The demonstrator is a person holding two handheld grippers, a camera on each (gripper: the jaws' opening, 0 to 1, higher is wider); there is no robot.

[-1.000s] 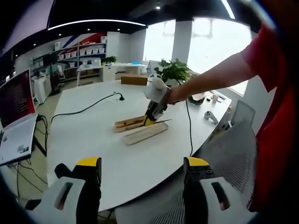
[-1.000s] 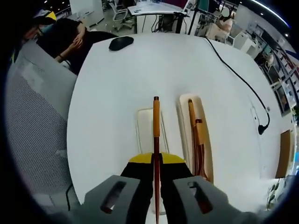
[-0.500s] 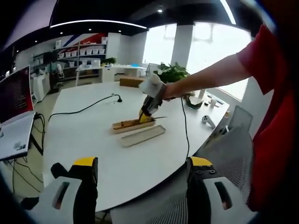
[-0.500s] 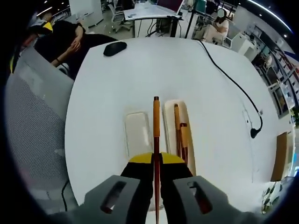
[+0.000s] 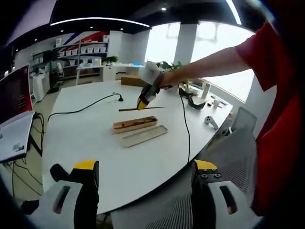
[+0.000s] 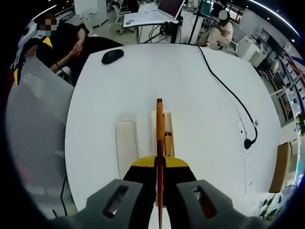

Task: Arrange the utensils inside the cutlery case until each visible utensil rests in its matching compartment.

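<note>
Spanning both views: white round table point(image 5: 86, 138), cutlery case and lid near its middle.
Black cable: runs across the table point(image 6: 224, 90) to a plug end.
Laptop: red-lit screen point(image 5: 16, 98) off the table edge; its writing is too small to read.
Cutlery case: open wooden tray point(image 5: 135, 124) with brown-handled utensils point(image 6: 167, 140) lying inside.
Lid: pale, flat point(image 5: 144, 135), just beside the case; in the right gripper view at point(image 6: 126, 148).
Right gripper: point(image 5: 142, 103) raised above the case, jaws pressed on an orange-and-dark utensil.
Held utensil: slim stick point(image 6: 159, 138), chopstick or handle I cannot tell, pointing out over the case.
Left gripper: point(image 5: 143, 174) low at the table edge, jaws spread wide, holding nothing.
Mouse: black point(image 6: 112, 56), far side, well apart.
</note>
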